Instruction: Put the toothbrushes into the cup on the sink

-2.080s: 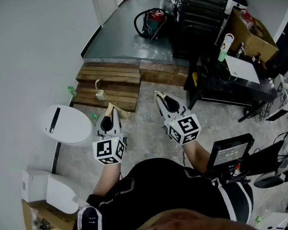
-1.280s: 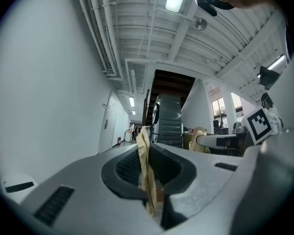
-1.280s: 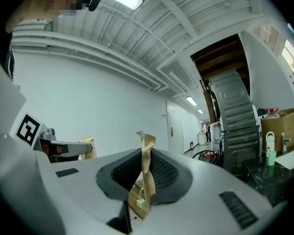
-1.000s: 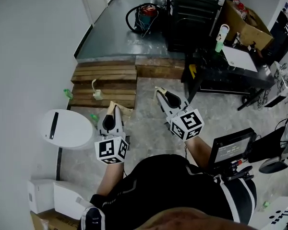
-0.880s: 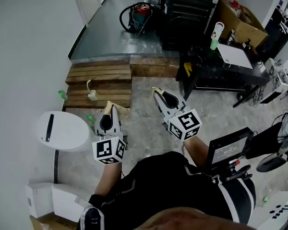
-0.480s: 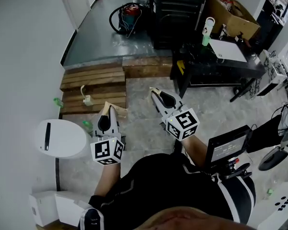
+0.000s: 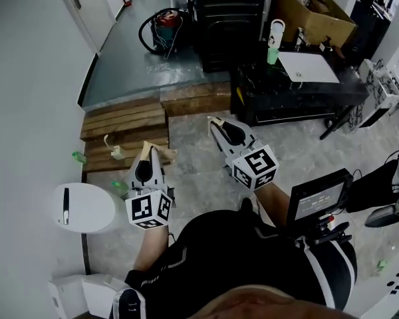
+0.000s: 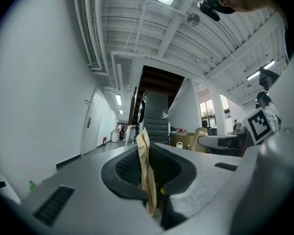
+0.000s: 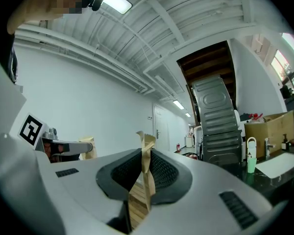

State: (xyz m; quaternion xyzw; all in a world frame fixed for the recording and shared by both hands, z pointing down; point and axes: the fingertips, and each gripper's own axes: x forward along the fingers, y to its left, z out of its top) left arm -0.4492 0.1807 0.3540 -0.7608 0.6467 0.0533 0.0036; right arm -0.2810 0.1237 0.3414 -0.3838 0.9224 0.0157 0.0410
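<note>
No toothbrush, cup or sink shows in any view. In the head view my left gripper [image 7: 148, 150] is held level over the grey floor, near a white toilet [image 7: 83, 207]. My right gripper [image 7: 216, 121] points level toward a black table [image 7: 292, 88]. Both carry tan tape on their fingertips. In the left gripper view the left gripper [image 8: 146, 180] has its jaws together, with only the tan tape strip in the seam. The right gripper [image 9: 144, 175] looks the same in the right gripper view. Neither holds any object.
A wooden pallet step [image 7: 123, 121] lies ahead, leading up to a raised grey floor with a vacuum cleaner [image 7: 161, 28]. Small green bottles [image 7: 78, 157] sit by the white wall. A cardboard box [image 7: 312, 12] stands behind the table. A small screen [image 7: 317, 201] is at my right.
The person has walked with both grippers; toilet, pallet and vacuum have slid left in the head view and the black table has come nearer the centre. The jaws look unchanged.
</note>
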